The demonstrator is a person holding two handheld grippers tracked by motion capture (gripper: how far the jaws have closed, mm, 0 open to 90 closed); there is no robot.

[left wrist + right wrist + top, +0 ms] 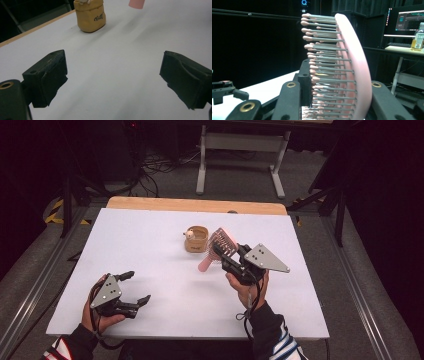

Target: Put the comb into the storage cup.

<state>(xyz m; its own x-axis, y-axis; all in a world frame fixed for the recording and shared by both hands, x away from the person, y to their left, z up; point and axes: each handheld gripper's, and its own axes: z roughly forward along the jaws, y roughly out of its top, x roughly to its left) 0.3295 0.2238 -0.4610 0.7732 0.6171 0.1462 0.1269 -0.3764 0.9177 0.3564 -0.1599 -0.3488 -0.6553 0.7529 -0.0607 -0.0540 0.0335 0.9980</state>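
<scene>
In the high view the left tool [131, 287] sits at about 8 o'clock on the white worktop [165, 265], held low over the sheet in the person's left hand [97, 312], its grey plate on top. Its jaws stand wide apart with nothing between them. The left gripper view shows the same: two black pads far apart over bare white surface.

Toward 12 o'clock from the middle of the worktop stands a small tan pot [196, 239] with something pale showing at its rim. In the left gripper view the pot [90, 15] stands at 11 o'clock, upright, with dark lettering on its side, and the pink handle end shows at 1 o'clock beyond it.

Just beside the pot, at its 3 o'clock, is the pink brush [218, 248], lifted clear of the worktop. The right tool [227, 256] grips it by the head, jaws closed on it; the handle slants down toward 7 o'clock, and its end hangs near the pot without touching it. The right hand [247, 287] holds that tool at about 4 o'clock from the centre.

In the right gripper view the brush [352, 62] stands nearly upright between the jaws, its pink back toward 3 o'clock and its grey pink-tipped bristles pointing toward 9 o'clock. The left tool [227, 91] shows small at 8 o'clock there.
</scene>
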